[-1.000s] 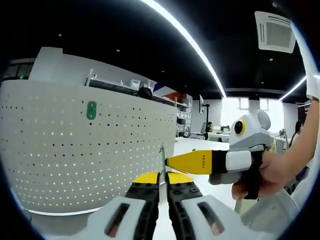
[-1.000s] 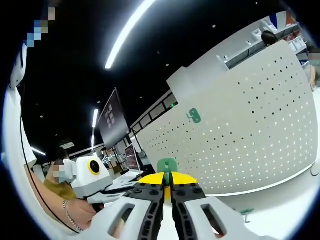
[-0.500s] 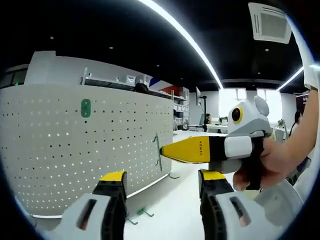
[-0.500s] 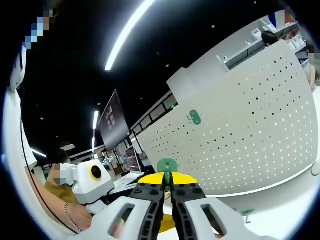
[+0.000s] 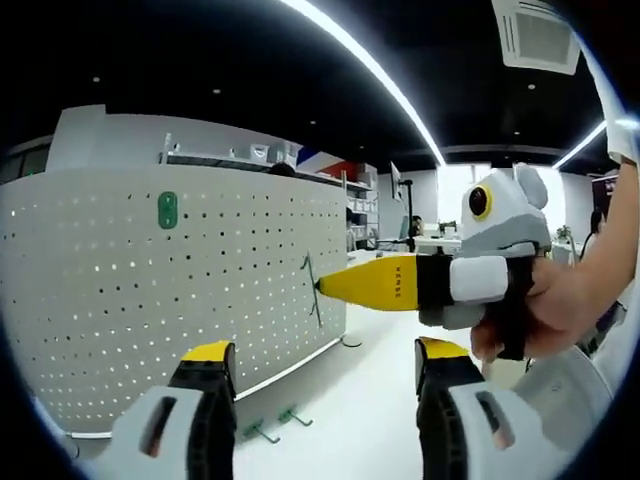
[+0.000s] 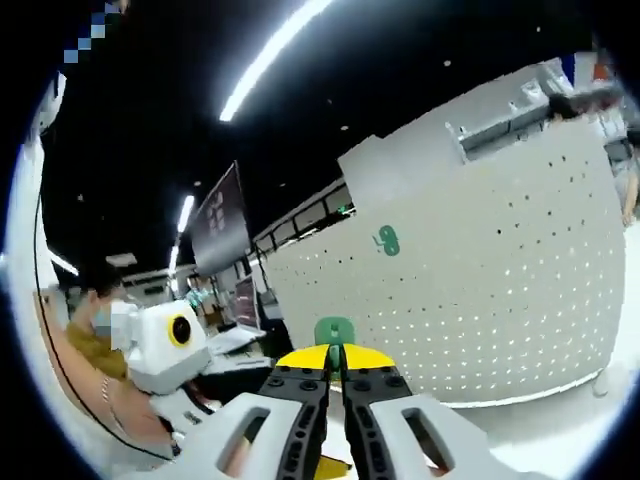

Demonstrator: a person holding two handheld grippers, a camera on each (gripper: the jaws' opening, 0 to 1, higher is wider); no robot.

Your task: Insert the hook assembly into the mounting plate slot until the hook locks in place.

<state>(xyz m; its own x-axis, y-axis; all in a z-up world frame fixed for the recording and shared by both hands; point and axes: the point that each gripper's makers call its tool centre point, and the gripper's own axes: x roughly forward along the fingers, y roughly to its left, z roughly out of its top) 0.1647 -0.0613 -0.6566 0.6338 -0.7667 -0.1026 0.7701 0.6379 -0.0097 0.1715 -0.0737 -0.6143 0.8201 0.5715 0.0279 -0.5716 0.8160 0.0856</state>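
Note:
The white perforated mounting plate (image 5: 130, 300) stands upright on the table, with one green hook (image 5: 167, 210) fixed in its upper part. My left gripper (image 5: 325, 352) is open with nothing between its jaws. In front of the plate, my right gripper (image 5: 322, 287) comes in from the right, shut on a thin green hook assembly (image 5: 311, 290) seen edge-on. In the right gripper view my right gripper (image 6: 336, 358) pinches that green hook assembly (image 6: 334, 331), with the plate (image 6: 480, 290) and its fixed hook (image 6: 387, 241) beyond. My left gripper's body (image 6: 185, 385) shows at lower left.
Two loose hooks (image 5: 258, 432) (image 5: 293, 415) lie on the white table (image 5: 350, 400) near the plate's foot. A hand (image 5: 545, 310) holds the right gripper. A seated person (image 6: 85, 340) is at the left, with office desks and monitors behind.
My left gripper, shut at the hook a second ago, has opened and drawn back. The right gripper keeps the hook, now slightly higher before the plate.

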